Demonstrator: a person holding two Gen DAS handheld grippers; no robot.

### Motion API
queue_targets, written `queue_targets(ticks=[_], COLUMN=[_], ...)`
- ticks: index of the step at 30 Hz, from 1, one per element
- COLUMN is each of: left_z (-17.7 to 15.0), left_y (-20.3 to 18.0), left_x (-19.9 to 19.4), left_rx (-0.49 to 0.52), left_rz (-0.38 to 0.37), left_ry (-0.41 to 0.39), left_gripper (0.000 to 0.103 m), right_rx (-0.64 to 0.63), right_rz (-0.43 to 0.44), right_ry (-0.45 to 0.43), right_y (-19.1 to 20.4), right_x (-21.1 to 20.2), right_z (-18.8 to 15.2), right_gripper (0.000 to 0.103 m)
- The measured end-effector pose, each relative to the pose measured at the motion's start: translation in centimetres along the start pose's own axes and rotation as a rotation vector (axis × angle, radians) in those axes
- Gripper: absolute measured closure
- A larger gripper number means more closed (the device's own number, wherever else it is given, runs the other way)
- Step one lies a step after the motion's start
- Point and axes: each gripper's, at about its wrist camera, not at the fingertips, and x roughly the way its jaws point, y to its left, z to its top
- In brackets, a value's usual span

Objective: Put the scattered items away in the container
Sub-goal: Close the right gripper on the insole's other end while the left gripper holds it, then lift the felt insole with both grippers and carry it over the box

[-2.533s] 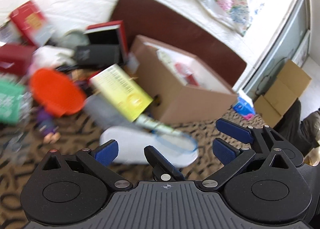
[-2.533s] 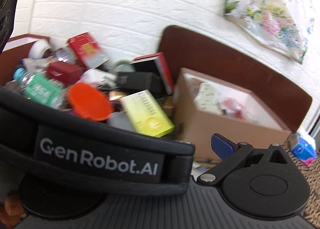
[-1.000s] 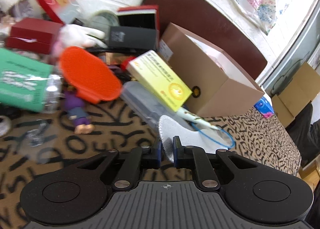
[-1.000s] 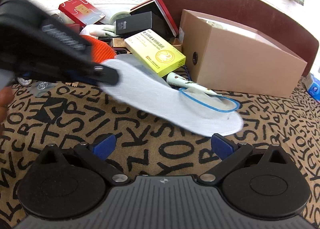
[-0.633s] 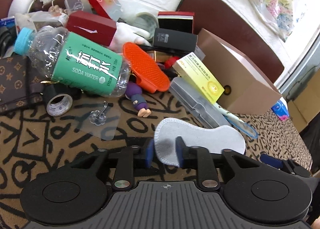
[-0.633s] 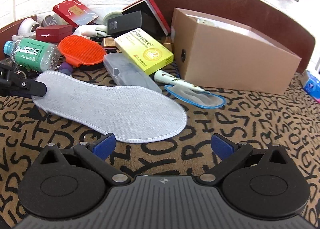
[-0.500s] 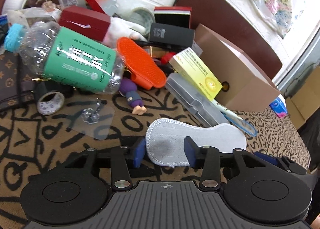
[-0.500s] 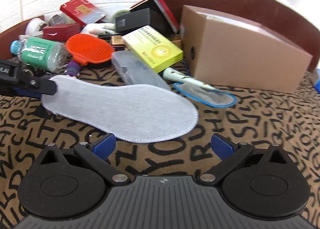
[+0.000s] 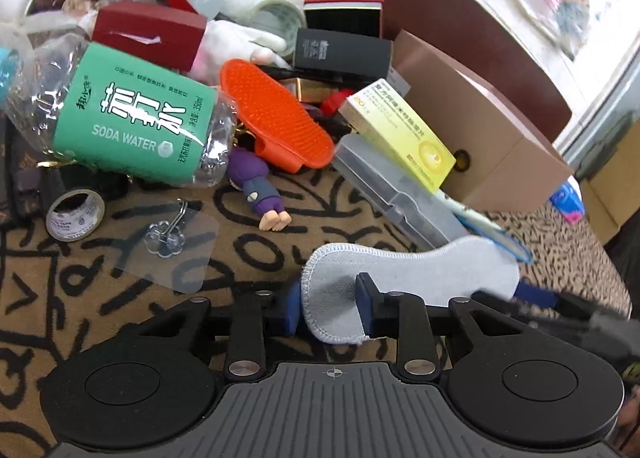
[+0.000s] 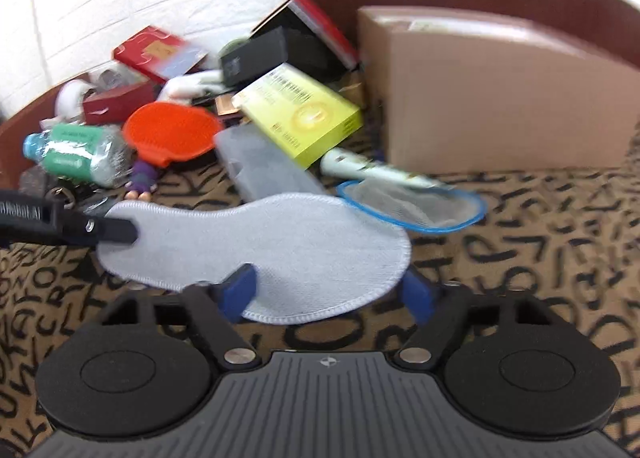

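Your left gripper (image 9: 328, 308) has the heel end of the grey insole (image 9: 408, 274) between its blue pads; the jaws are closing, and you cannot tell if the pads already press on the felt. At the other end, your right gripper (image 10: 328, 290) comes over the toe part of the insole (image 10: 256, 242), with its jaws also closing. The left pad lies on top of the fabric and the right pad sits just outside the stitched edge, so there is no grip yet.

The insole lies across the letter-patterned cloth (image 10: 540, 250), between your two grippers. Its far long edge is just beside the clear plastic case (image 9: 396, 194) and the blue-rimmed strainer (image 10: 416, 206). Behind these stand the yellow medicine box (image 9: 400, 130) and the brown cardboard box (image 10: 496, 94), which is the container; its near wall rises straight from the cloth.

To the left the soda water bottle (image 9: 120, 114) and the orange brush (image 9: 276, 114) crowd the space. The open room is the bare cloth in front of the cardboard box, on your right side
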Motion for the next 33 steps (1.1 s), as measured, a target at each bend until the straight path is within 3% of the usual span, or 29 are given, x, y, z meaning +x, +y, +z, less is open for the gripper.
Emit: queue_targets(ticks=[3, 5, 6, 8, 9, 24, 33], left_z=[-0.2, -0.3, -0.3, -0.5, -0.5, 1.4, 7.1], left_y=[0.3, 0.2, -0.1, -0.7, -1.1, -5.1, -10.6], left_x=[-0.4, -0.6, -0.8, -1.4, -1.7, -4.4, -3.2], left_rx=[-0.028, -0.039, -0.024, 0.007, 0.020, 0.072, 0.149], left_rz=[-0.008, -0.011, -0.012, -0.019, -0.024, -0.102, -0.140], left_ry=[-0.006, -0.004, -0.008, -0.016, -0.022, -0.106, -0.201], left_gripper=[0.053, 0.055, 0.067, 0.073, 0.081, 0.085, 0.084], right_rx=[0.010, 0.023, 0.021, 0.004, -0.002, -0.096, -0.137], right_rz=[-0.014, -0.009, -0.012, -0.018, -0.017, -0.036, -0.123], right_ry=[-0.008, -0.003, -0.005, -0.022, -0.032, -0.204, -0.284], right_y=[-0.5, -0.7, -0.6, -0.3, -0.1, 0.4, -2.3], right_x=[-1.0, -1.5, -1.8, -2.6, -3.0, -9.1, -10.0], right_z=[0.3, 0.6, 0.6, 0.8, 0.9, 4.6, 8.9], right_gripper=[0.053, 0.066, 0.069, 0.076, 0.079, 0.084, 0.084])
